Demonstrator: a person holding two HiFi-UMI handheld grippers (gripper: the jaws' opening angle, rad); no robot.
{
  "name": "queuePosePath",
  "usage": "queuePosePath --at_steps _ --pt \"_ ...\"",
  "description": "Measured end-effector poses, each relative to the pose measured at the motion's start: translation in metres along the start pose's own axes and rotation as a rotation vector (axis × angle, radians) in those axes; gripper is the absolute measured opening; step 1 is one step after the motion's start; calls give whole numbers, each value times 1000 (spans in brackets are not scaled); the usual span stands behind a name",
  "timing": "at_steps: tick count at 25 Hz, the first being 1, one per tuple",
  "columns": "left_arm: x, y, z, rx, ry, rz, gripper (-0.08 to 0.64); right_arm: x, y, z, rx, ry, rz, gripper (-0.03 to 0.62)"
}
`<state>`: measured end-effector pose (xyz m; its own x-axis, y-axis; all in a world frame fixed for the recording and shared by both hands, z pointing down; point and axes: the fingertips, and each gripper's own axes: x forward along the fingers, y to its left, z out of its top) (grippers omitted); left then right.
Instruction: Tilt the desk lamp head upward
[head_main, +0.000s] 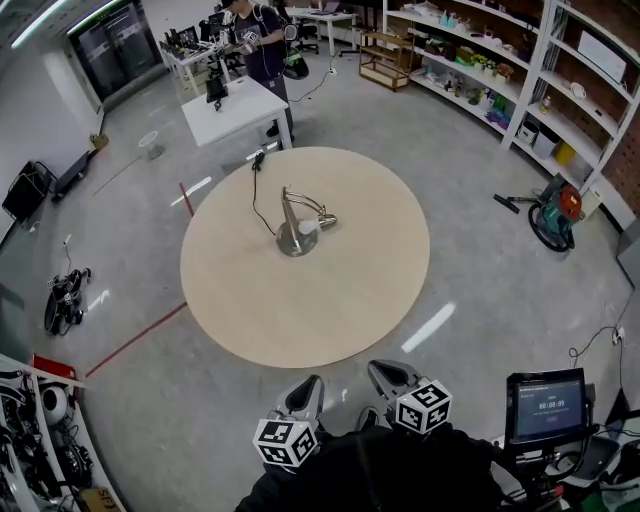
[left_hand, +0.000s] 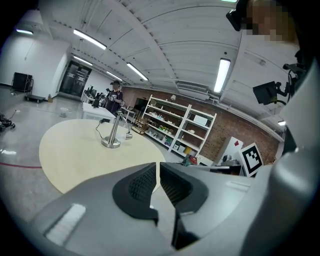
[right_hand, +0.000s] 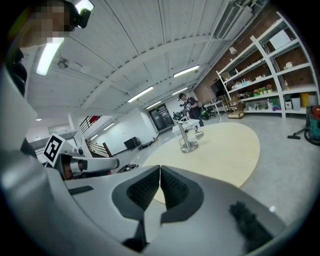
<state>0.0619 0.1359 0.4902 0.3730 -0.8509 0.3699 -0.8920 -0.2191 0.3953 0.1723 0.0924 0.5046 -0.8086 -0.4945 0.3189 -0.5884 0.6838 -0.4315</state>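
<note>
A silver desk lamp (head_main: 297, 228) stands on its round base near the middle of the round beige table (head_main: 350, 310). Its head (head_main: 326, 222) hangs low to the right of the stem, and a black cable (head_main: 256, 195) runs off toward the far edge. Both grippers are held off the table's near edge, close to the person's body. The left gripper (head_main: 312, 383) and the right gripper (head_main: 378, 368) are shut and empty. In the left gripper view the lamp (left_hand: 114, 134) is far ahead of the closed jaws (left_hand: 158, 170). The right gripper view shows the lamp (right_hand: 188, 137) beyond the closed jaws (right_hand: 160, 172).
A white table (head_main: 235, 108) with gear stands behind the round one, a person (head_main: 262, 45) beside it. Shelves (head_main: 520, 90) line the right wall, with a vacuum (head_main: 555, 215) on the floor. A screen (head_main: 545, 405) stands at the near right. Red tape (head_main: 135, 340) crosses the floor at left.
</note>
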Motion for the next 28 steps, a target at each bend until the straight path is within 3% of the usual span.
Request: queuePosePath --at_steps 5,17,28 --pt "29 19 18 -3 -7 -45 31 22 -18 17 -3 -14 -38 6" --pt "60 131 86 29 -9 -170 31 131 -3 56 -18 -86 -159 6" --pt "69 178 96 -20 32 -254 31 170 10 58 -12 -52 -255 6"
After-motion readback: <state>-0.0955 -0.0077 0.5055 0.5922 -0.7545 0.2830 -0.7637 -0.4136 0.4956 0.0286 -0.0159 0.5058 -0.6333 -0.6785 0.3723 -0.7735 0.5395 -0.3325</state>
